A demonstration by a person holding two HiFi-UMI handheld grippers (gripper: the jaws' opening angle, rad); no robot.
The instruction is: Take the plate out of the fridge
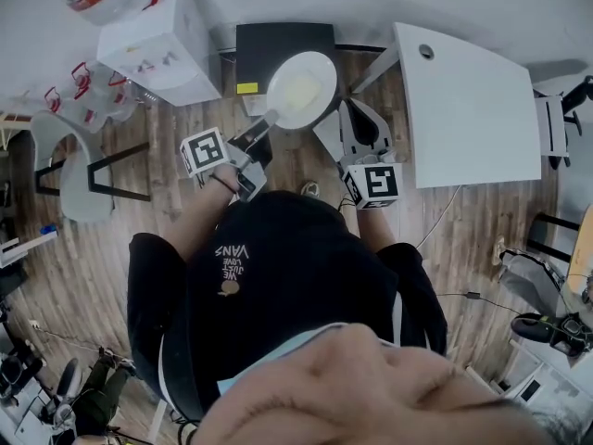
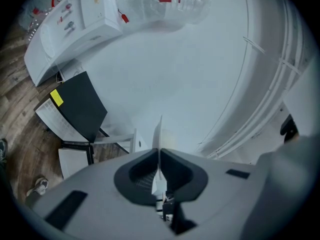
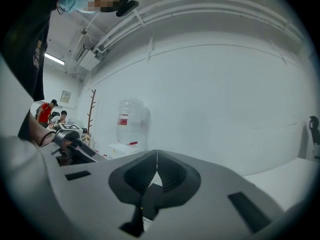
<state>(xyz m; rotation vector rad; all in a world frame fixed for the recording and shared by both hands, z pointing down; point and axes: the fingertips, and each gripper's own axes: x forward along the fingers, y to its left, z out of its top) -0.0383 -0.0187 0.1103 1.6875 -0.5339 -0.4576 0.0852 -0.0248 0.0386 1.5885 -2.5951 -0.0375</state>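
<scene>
A round white plate (image 1: 301, 89) hangs over the black top of the small fridge (image 1: 278, 43). My left gripper (image 1: 262, 128) is shut on its near rim. In the left gripper view the plate (image 2: 158, 131) shows edge-on, pinched between the jaws of the left gripper (image 2: 159, 151), with the fridge (image 2: 77, 104) and its yellow sticker down to the left. My right gripper (image 1: 359, 114) is to the right of the plate, apart from it. In its own view the right gripper (image 3: 157, 154) is shut with nothing in it and faces a white wall.
A white water dispenser (image 1: 157, 40) stands left of the fridge, its bottle (image 3: 131, 121) showing in the right gripper view. A white table (image 1: 473, 109) lies to the right and a chair (image 1: 74, 165) to the far left. A white panel (image 1: 326, 135) stands by the fridge front. The floor is wood.
</scene>
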